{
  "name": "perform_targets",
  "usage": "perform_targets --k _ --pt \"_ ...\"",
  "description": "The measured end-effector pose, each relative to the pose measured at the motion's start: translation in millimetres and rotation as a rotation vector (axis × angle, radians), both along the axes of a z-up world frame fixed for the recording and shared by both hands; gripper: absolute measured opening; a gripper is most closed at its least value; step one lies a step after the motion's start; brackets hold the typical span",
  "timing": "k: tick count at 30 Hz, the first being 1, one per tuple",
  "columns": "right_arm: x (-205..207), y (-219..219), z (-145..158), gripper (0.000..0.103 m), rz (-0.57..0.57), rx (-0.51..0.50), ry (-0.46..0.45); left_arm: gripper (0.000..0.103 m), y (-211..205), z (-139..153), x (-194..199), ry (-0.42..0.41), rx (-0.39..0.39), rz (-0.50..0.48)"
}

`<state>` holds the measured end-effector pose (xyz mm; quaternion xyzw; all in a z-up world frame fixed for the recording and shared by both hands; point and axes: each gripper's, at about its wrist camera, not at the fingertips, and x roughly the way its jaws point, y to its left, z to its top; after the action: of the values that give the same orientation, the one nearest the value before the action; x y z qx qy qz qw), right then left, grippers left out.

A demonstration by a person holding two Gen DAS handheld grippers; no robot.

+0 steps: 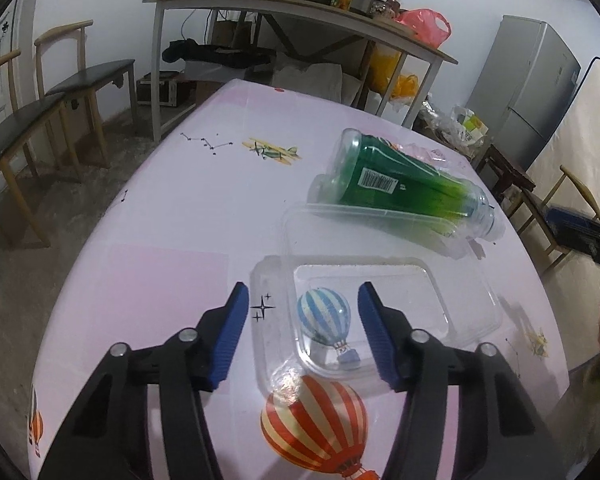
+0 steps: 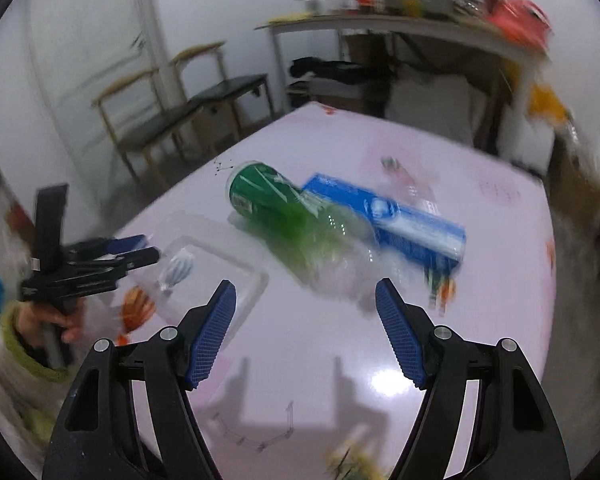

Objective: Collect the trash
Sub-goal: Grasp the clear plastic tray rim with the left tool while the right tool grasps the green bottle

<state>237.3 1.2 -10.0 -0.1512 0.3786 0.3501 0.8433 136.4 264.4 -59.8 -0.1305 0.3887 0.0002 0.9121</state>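
A clear plastic food container (image 1: 440, 284) lies on the pink table just ahead of my left gripper (image 1: 304, 300), which is open with its jaws either side of the container's near left corner. A green-labelled clear bottle (image 1: 400, 178) lies on its side beyond it, on a second clear tray (image 1: 340, 216). In the blurred right wrist view my right gripper (image 2: 306, 292) is open and empty above the table, short of the green bottle (image 2: 284, 212). A blue box (image 2: 392, 216) lies behind the bottle. The clear container (image 2: 216, 264) is at the left, with the left gripper (image 2: 134, 250) over it.
The pink tablecloth (image 1: 172, 264) has balloon and plane prints. Wooden chairs (image 1: 40, 120) stand at the left. A side table (image 1: 300, 8) with jars, a cooker and a red bag stands behind. A grey fridge (image 1: 528, 92) is at the right. A small crumpled wrapper (image 2: 392, 164) lies farther back.
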Motion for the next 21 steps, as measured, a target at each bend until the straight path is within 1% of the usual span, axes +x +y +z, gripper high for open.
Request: perform_targets --k 2,4,6,9,13,16,19,21 --pt "17.7 14.2 -5.5 0.069 0.027 -0.03 0.01 0.048 2.9 -1.2 -0.8 0.004 -0.01 0.006" --pt "34.8 22.4 -14.4 0.069 0.041 -0.053 0.041 0.045 5.3 -2.6 -2.6 0.006 -0.024 0.01" --pt "52.5 29.5 -23.6 0.069 0.049 -0.066 0.073 0.039 7.1 -4.9 -2.9 0.013 -0.035 0.009" --pt "74.1 40.5 -36.1 0.07 0.063 -0.102 0.122 0.036 8.6 -8.5 -2.3 0.024 -0.054 0.001" --pt "87.5 41.2 -44.6 0.069 0.06 -0.136 0.146 0.033 8.0 -10.6 -3.3 0.028 -0.069 -0.008" --pt "92.6 41.8 -46.4 0.07 0.06 -0.124 0.169 0.026 7.1 -11.8 -3.5 0.031 -0.075 -0.013" --pt "90.5 39.7 -45.4 0.069 0.06 -0.119 0.182 0.017 6.3 -14.3 -3.4 0.039 -0.081 -0.017" --pt "88.5 36.4 -43.6 0.063 0.066 -0.106 0.2 0.011 5.6 -13.8 -4.2 0.04 -0.082 -0.022"
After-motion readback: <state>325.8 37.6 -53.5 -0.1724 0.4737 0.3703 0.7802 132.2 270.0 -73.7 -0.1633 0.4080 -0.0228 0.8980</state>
